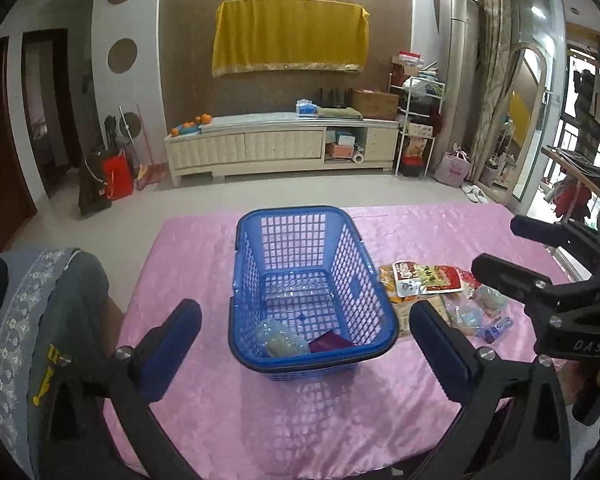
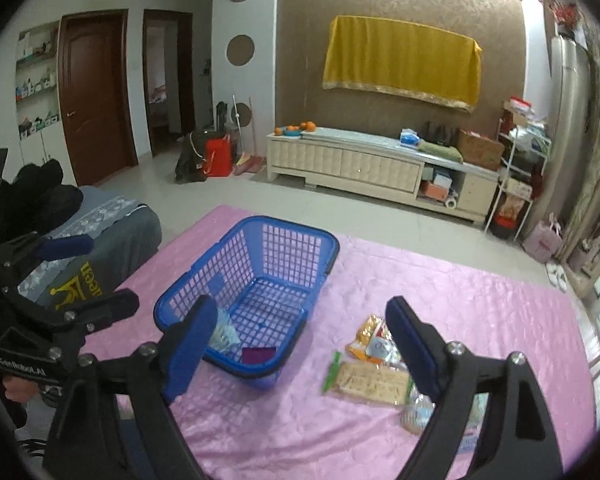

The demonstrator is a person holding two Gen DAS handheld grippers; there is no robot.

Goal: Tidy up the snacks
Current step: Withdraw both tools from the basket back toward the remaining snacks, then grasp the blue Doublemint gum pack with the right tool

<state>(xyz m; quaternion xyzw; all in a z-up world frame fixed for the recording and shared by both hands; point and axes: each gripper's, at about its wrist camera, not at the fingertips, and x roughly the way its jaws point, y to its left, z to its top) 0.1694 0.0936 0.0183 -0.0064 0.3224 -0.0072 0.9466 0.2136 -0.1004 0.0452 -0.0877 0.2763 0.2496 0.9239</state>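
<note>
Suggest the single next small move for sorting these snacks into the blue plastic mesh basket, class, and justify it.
Probably bring the right gripper down onto the flat clear-wrapped cracker packet. Both grippers are open and empty, the blue plastic mesh basket already holds two items, and several snack packets lie on the pink tablecloth beside it. The cracker packet lies nearest the right gripper.

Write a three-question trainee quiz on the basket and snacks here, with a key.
1. True or false: the blue basket holds nothing.
2. Which side of the basket do the loose snack packets lie on in the left wrist view: A left, B right?
3. Fill in: the left claw and the right claw are both ____.

Key: 1 false, a clear packet and a dark red packet lie inside; 2 B; 3 open.
</note>
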